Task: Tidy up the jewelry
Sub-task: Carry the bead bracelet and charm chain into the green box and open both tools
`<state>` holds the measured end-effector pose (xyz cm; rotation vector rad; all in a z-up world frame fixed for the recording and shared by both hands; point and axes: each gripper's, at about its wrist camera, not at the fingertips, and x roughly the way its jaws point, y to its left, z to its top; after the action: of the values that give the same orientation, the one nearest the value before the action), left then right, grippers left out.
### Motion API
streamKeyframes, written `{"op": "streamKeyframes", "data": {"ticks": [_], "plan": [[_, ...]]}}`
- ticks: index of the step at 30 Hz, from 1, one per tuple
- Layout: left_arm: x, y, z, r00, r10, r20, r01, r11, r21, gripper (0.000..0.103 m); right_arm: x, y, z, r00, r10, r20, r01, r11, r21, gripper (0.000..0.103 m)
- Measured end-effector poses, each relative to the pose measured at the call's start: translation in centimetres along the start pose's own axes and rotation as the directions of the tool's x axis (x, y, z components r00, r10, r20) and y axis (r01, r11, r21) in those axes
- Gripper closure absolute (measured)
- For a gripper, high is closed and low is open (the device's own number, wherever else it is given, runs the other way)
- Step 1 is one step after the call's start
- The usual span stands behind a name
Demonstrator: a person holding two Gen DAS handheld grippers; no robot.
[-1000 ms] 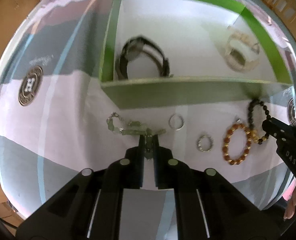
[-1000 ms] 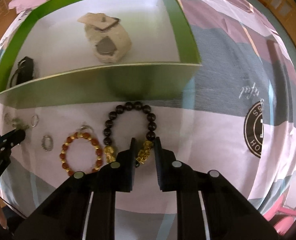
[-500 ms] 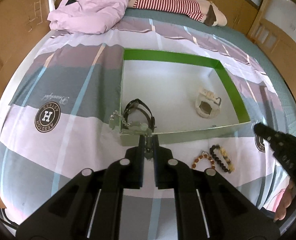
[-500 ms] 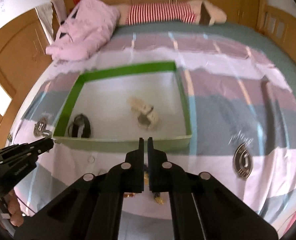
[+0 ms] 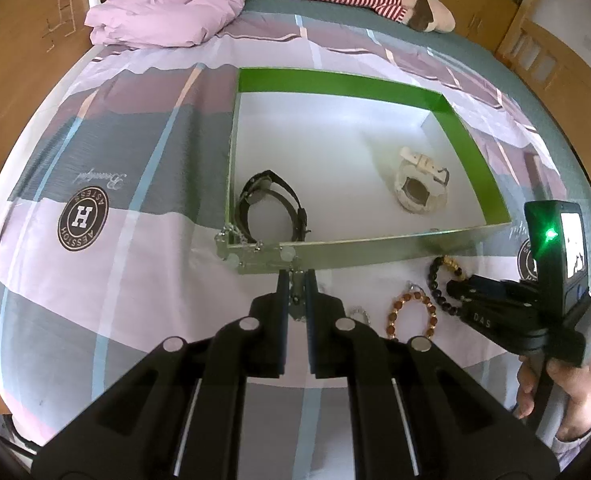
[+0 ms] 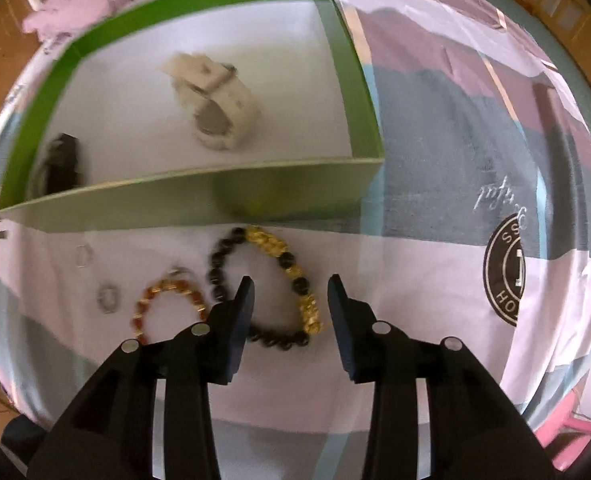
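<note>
The green box [image 5: 337, 84] with its white floor sits on the patterned bedspread [image 5: 95, 168], and everything here is placed against it. The left gripper [image 5: 295, 280] is pinched almost fully closed on a pale green bead bracelet [image 5: 255, 249], which dangles in front of the box's near wall at its left corner, lifted off the bedspread. Inside the box, a black watch [image 5: 271, 204] lies by the left wall close to the near corner, and a cream watch [image 5: 419, 186] lies toward the right wall.

The right gripper [image 6: 291, 300] points steeply down in front of the near wall, and its jaws are opening. The black-and-gold bead bracelet [image 6: 271, 284] lies flat on the bedspread under them; its gold side shows in the gap between the fingers, and the pads do not press on it. Just left of it lies an amber bead bracelet [image 6: 167, 304], then a small silver ring [image 6: 107, 298] and a thin ring [image 6: 82, 256] nearer the box. A hand [image 5: 551, 392] grips the right tool's handle.
</note>
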<state>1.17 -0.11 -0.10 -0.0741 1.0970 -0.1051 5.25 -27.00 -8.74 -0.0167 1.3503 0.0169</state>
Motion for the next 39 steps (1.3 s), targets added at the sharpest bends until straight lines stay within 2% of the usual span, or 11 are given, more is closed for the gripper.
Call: {"op": "streamKeyframes", "data": {"ticks": [1,3,7,10,13,18,20,26,29,33,39], "plan": [[0.0,0.0,0.0,1.0,-0.002,0.0,0.002,1.0,0.002,0.096,0.4,0.2,0.0,1.0,-0.005,-0.011,0.005,1.0,-0.007,0.069],[-0.5,0.0,0.0,1.0,-0.012,0.013,0.012,1.0,0.0,0.096,-0.1,0.9,-0.1,1.0,-0.022,0.012,0.022,0.999,-0.033,0.093],[-2.0,0.4,0.5,0.997,-0.023,0.075,0.024,1.0,-0.01,0.096,-3.5,1.8,-0.9,0.994,0.077,0.073,-0.074,0.996,-0.052,0.093],[-3.0,0.6,0.9,0.992,-0.032,0.12,0.034,0.999,-0.013,0.096,-7.3,2.3,-1.5,0.973,0.157,0.172,-0.144,0.986,-0.083,0.094],[-3.9,0.7,1.3,0.985,-0.049,0.165,0.052,0.999,-0.014,0.096,-10.6,2.4,-1.9,0.926,0.244,0.289,-0.225,0.97,-0.095,0.094],[-4.6,0.4,2.5,0.973,-0.084,0.216,0.091,0.996,-0.02,0.096,-14.5,1.6,-1.9,0.825,0.299,0.479,-0.292,0.952,-0.091,0.094],[-4.1,-0.1,3.3,0.973,-0.088,0.215,0.094,0.995,-0.015,0.096,-15.3,1.1,-1.5,0.797,0.3,0.524,-0.301,0.95,-0.086,0.094],[-0.3,-1.3,5.5,0.969,-0.177,0.171,0.183,0.983,-0.016,0.096,-12.7,1.8,2.0,0.828,0.262,0.496,-0.276,0.96,-0.046,0.094],[2.0,-1.8,5.6,0.976,-0.186,0.115,0.191,0.981,-0.029,0.096,-10.6,2.3,3.7,0.85,0.247,0.466,-0.26,0.965,-0.038,0.094],[2.9,-2.4,5.3,0.974,-0.203,0.098,0.206,0.978,-0.023,0.093,-8.2,2.2,4.3,0.882,0.254,0.397,-0.279,0.96,0.005,0.093],[2.3,-2.0,4.7,0.976,-0.2,0.082,0.202,0.979,-0.022,0.091,-9.2,2.2,3.6,0.877,0.241,0.417,-0.265,0.964,0.001,0.082]]}}
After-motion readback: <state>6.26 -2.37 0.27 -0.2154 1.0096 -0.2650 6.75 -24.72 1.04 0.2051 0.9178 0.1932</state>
